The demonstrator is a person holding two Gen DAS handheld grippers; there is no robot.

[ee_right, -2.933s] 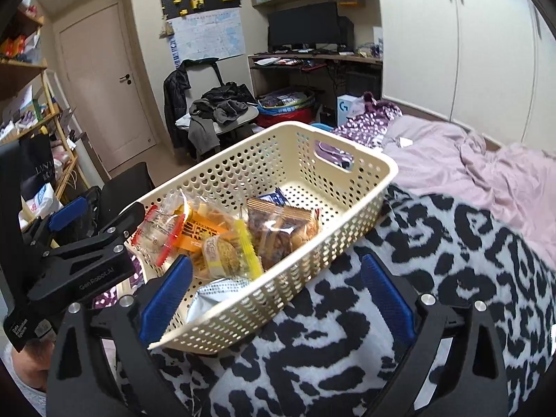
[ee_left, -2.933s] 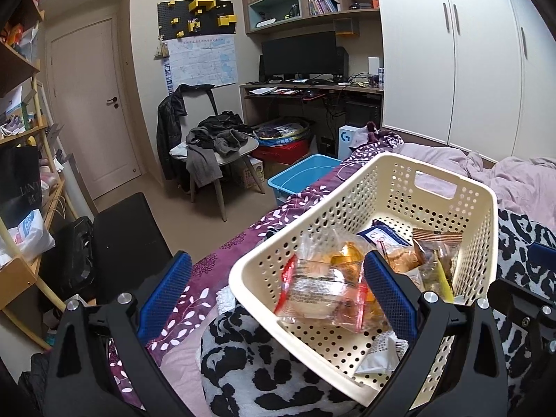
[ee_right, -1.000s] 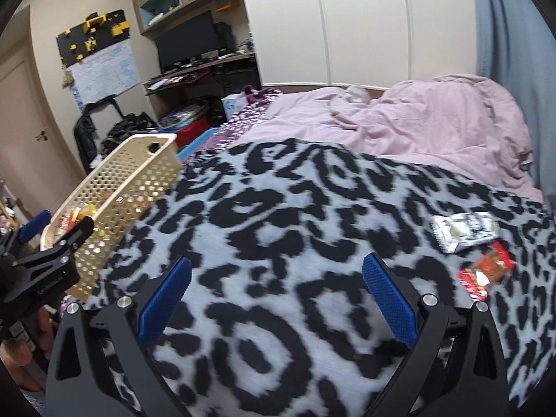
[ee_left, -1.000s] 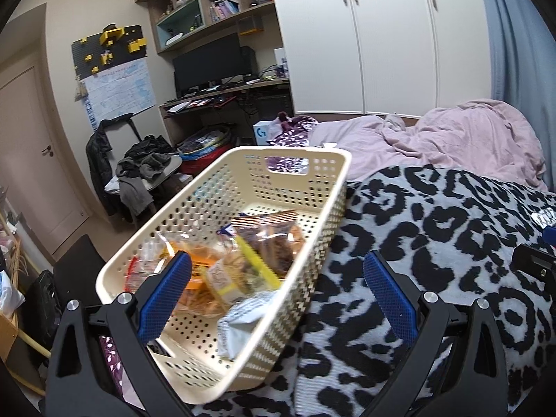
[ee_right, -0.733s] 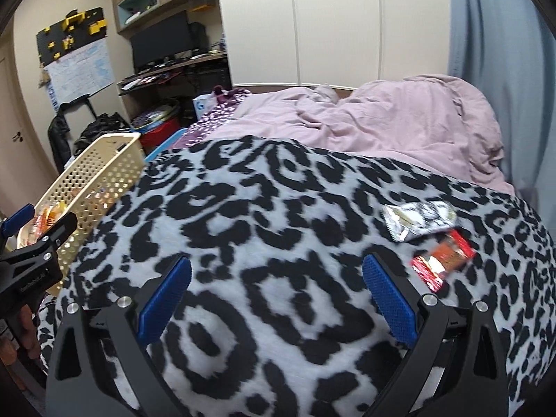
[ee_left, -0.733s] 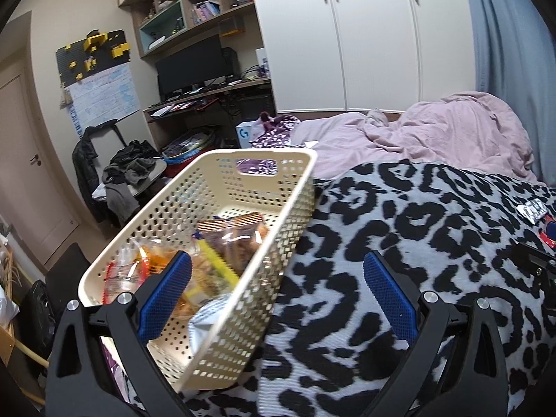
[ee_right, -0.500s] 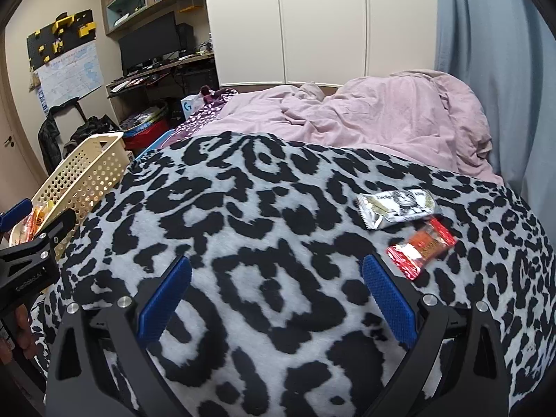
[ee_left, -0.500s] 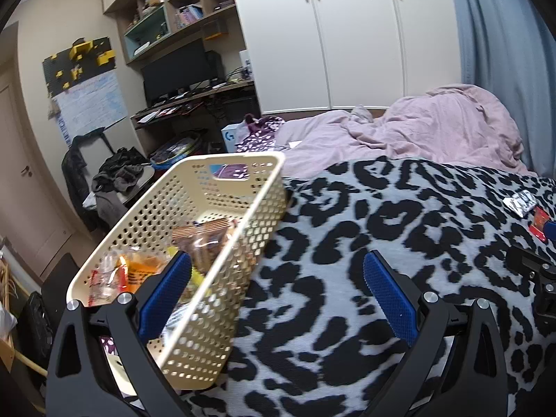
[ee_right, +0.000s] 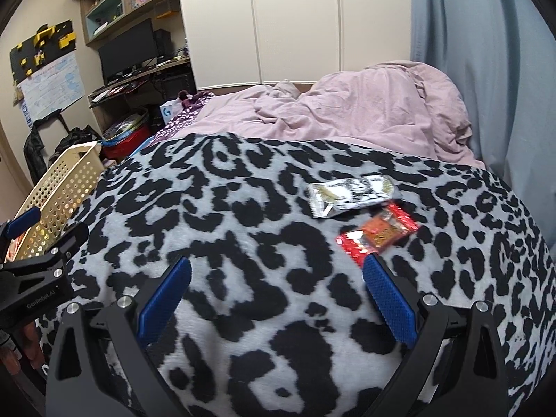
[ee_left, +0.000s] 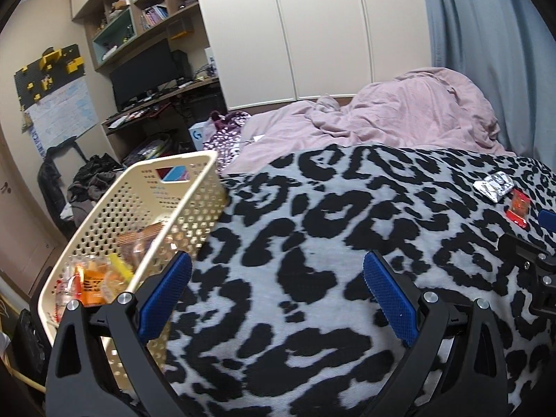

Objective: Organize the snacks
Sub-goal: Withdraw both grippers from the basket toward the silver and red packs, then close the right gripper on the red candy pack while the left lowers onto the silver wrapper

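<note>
A bedroom is shown, with white wardrobe doors across the upper middle of both views, a desk with a dark monitor at the upper left, and a grey-blue curtain down the right edge. Most of each frame is filled by a black-and-grey leopard-print blanket, behind which a crumpled pink duvet is seen.

In the right wrist view, 2 snack packets are seen lying on the blanket right of centre: a silver-and-black packet and, just below and beside it, a red-and-orange packet. The lower end of the red packet is partly covered by the blue pad of the right gripper, whose fingers are spread wide with nothing between them.

A cream perforated basket is seen at the left of the left wrist view, with several wrapped snacks inside. The left gripper is likewise spread wide and empty, over the blanket just beside the basket. The same 2 packets appear small at that view's right edge.
</note>
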